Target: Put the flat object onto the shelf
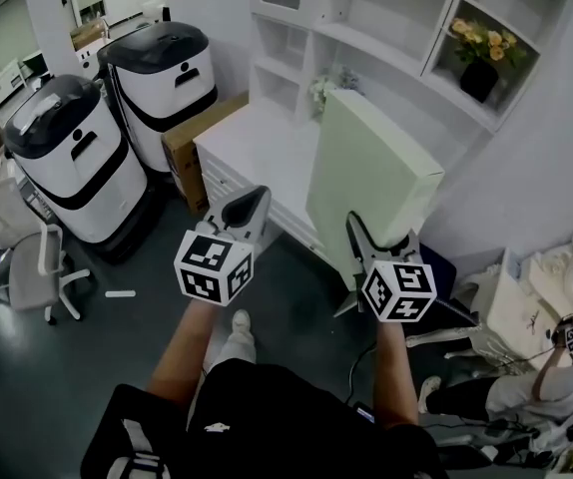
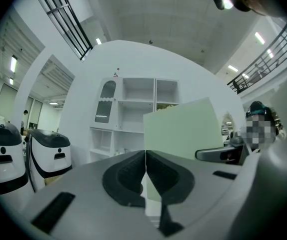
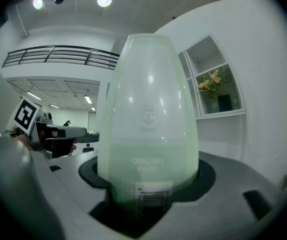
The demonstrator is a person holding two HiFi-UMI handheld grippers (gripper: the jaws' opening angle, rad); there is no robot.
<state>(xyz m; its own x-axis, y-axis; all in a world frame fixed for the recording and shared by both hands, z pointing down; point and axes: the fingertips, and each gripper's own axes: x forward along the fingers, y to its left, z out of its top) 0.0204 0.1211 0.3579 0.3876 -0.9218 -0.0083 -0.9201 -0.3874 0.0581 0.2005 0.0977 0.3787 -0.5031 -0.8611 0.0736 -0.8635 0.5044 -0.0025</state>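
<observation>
Tools, two: right tool (image 3: pixel 148 196) pinching one flat box (image 1: pixel 368 173), left tool (image 2: pixel 145 173) pressed together.

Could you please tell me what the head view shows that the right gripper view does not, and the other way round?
Only the head view shows the two white-and-black machines, the cardboard box beside them and the office chair. Only the right gripper view shows the barcode label on the pale green flat box and the balcony railing overhead. Both show that box clamped in the right hand-held gripper and the yellow flowers on the shelf.
</observation>
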